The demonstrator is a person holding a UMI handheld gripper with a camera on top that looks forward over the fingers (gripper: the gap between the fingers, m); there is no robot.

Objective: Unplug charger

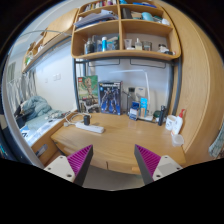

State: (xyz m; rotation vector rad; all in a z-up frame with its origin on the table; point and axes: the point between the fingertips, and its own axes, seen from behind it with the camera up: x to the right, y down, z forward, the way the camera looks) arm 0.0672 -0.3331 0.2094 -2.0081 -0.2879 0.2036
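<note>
While the tongs (113, 163) hang released above the bare desk (118, 140), pads parted with nothing between them, the white power strip (88, 126) lies well beyond and left of them near the wall, long axis running crosswise. Charger: presumably seated there, too small to tell.

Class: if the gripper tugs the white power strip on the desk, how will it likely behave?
The power strip looks light and lies loose on the smooth desk, so it would probably slide. Its cord seems floppy. The gripper is open, well short of it.
</note>
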